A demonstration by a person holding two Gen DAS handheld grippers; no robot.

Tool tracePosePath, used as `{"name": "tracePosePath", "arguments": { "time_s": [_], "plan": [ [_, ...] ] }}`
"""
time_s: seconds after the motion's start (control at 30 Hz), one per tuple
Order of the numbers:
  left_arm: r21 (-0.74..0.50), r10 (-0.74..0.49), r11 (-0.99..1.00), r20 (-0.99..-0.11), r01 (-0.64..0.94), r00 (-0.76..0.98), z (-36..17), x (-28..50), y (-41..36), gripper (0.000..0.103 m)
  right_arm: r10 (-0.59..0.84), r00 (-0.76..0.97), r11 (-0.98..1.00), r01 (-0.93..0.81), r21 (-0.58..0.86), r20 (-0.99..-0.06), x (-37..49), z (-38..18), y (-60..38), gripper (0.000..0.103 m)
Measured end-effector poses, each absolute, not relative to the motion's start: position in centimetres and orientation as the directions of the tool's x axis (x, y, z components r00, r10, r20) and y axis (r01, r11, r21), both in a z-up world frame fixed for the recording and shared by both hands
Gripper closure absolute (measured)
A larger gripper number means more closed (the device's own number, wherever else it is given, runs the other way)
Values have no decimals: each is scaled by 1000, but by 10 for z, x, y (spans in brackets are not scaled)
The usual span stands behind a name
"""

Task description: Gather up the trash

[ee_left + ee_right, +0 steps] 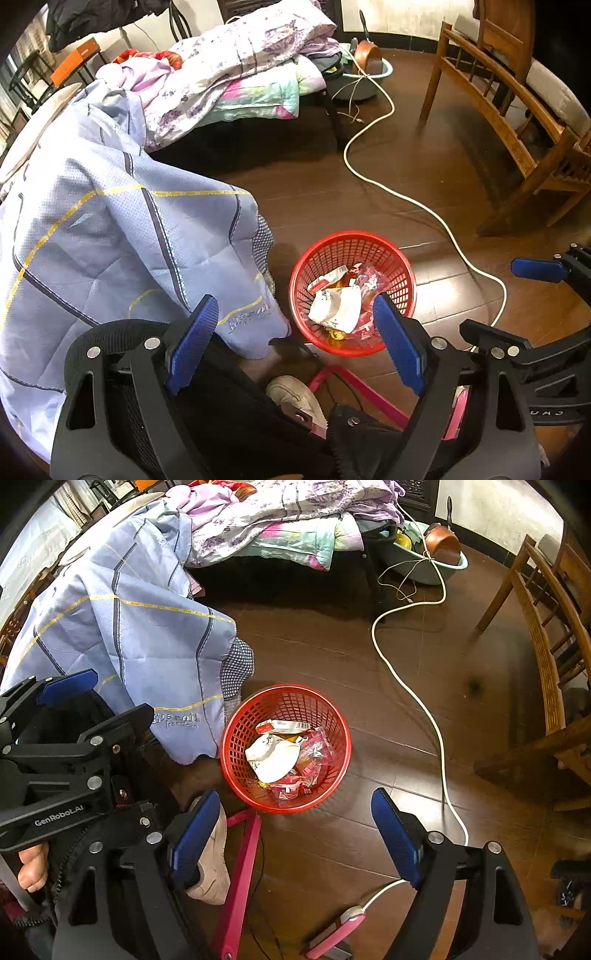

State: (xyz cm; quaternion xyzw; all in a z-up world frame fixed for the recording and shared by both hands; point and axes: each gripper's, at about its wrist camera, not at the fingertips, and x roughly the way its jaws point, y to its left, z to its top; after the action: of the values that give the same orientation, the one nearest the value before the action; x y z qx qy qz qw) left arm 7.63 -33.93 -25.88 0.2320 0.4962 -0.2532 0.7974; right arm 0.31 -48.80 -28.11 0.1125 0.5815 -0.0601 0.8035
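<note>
Red basket: a perforated plastic waste basket standing upright on the dark wood floor, just beside the hanging corner of the blue quilt; set low and open-topped so that scraps can be dropped in from above.
Trash: already in the basket, namely a crumpled white wrapper, a flat red-and-white packet and clear crinkled plastic with red bits. No loose litter shows on the floor around it.
Left hand-held gripper: released, jaws spread wide with nothing between them, tilted down above the basket's near rim.
Right hand-held gripper: likewise released and empty, hanging over bare floor on the near side of the basket.
White cable: trails across the floor past the basket, apart from it.
Judgement: both tools are empty above a filled basket, so the drop looks done, or the basket itself is the next thing to lift.
</note>
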Motion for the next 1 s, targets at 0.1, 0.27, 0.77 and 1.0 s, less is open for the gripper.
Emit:
{"name": "tracePosePath", "arguments": {
  "time_s": [0.1,0.27,0.77,1.0],
  "plan": [
    [125,-167,765,-909,632,383,-259,78,-337,20,34,317,967,228,111,-948,3,-281,-488,20],
    [136,-169,763,-902,633,397,-257,74,-340,20,34,317,967,228,111,-948,3,-281,-488,20],
    [140,-165,762,-902,632,399,-256,73,-343,20,31,322,968,225,109,-946,5,-278,-487,20],
    [140,-165,763,-902,631,399,-256,73,-344,20,32,322,968,226,110,-946,4,-278,-487,20]
  ]
}}
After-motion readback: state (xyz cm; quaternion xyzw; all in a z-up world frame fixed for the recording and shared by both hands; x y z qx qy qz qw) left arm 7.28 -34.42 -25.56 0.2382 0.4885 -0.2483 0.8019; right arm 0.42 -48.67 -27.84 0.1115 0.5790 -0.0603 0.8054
